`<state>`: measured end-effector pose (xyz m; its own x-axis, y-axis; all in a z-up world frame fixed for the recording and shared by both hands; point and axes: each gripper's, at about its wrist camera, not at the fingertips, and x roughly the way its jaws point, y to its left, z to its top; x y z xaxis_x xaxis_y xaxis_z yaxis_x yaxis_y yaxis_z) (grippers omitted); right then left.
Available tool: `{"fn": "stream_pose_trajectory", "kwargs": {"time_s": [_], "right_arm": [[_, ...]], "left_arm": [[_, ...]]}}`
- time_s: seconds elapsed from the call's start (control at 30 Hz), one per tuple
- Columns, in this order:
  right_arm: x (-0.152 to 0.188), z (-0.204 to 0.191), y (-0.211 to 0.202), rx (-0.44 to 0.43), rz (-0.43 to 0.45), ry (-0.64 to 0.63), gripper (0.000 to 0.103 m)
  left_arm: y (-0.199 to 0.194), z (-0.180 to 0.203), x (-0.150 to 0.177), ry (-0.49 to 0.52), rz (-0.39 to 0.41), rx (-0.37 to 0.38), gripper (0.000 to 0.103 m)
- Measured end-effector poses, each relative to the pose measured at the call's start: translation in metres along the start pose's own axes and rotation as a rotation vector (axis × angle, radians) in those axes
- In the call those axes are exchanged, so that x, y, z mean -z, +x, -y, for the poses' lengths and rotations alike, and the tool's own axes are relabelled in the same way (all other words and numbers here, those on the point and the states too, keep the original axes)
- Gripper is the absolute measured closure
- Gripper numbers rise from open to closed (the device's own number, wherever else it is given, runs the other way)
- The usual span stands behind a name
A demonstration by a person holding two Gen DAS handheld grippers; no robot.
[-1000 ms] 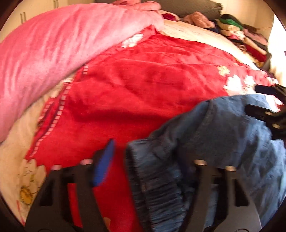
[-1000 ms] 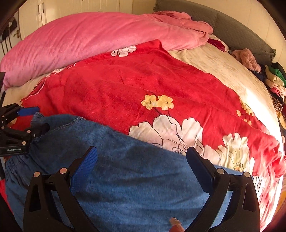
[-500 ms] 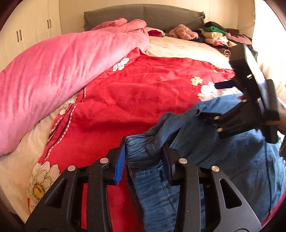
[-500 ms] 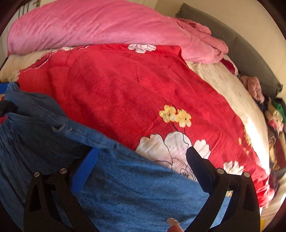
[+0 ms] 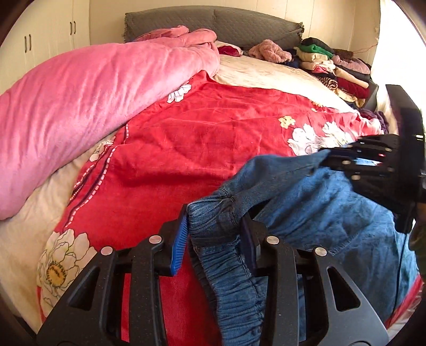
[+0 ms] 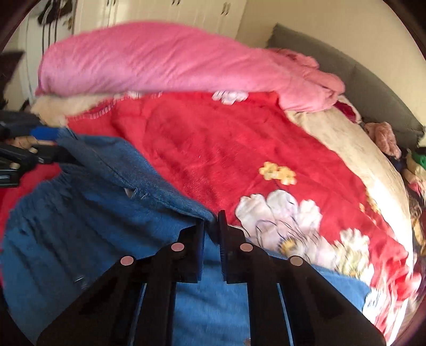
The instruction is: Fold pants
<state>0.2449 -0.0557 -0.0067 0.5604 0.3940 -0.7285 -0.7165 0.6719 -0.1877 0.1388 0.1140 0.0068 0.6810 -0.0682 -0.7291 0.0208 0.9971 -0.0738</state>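
Blue jeans (image 5: 332, 213) lie bunched on the red floral blanket (image 5: 199, 149) at the near side of the bed. My left gripper (image 5: 213, 215) is shut on the gathered elastic waistband, which is pinched between its pads and lifted a little. In the right wrist view, my right gripper (image 6: 211, 221) is shut on a folded edge of the jeans (image 6: 93, 226), its jaws nearly touching. Each gripper shows in the other's view: the right gripper (image 5: 328, 157) at the jeans' far edge, the left gripper (image 6: 53, 143) at the waistband corner. The denim sags between them.
A thick pink duvet (image 5: 80, 106) is heaped along the left side of the bed. Stacked folded clothes (image 5: 332, 66) sit at the far right by the grey headboard (image 5: 213, 24). White wardrobes (image 5: 53, 29) stand behind on the left. A cream sheet (image 5: 266, 71) shows beyond the blanket.
My left gripper closed on the waistband and raised it. My right gripper, wide open over the denim before, has snapped shut on the jeans' edge and swung, blurring its view.
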Motion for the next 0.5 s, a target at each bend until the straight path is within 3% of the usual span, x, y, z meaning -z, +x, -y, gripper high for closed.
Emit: {"fn": "stream_pose_trajectory", "kwargs": {"time_s": [0.27, 0.5], "right_arm": [[0.028, -0.018, -0.069, -0.039, 0.09, 0.089, 0.095], [0.055, -0.041, -0.106, -0.068, 0.125, 0.139, 0.097]], "left_arm": [[-0.02, 0.01, 0.004, 0.023, 0.022, 0.02, 0.075], [-0.042, 0.022, 0.017, 0.067, 0.048, 0.019, 0.075]]}}
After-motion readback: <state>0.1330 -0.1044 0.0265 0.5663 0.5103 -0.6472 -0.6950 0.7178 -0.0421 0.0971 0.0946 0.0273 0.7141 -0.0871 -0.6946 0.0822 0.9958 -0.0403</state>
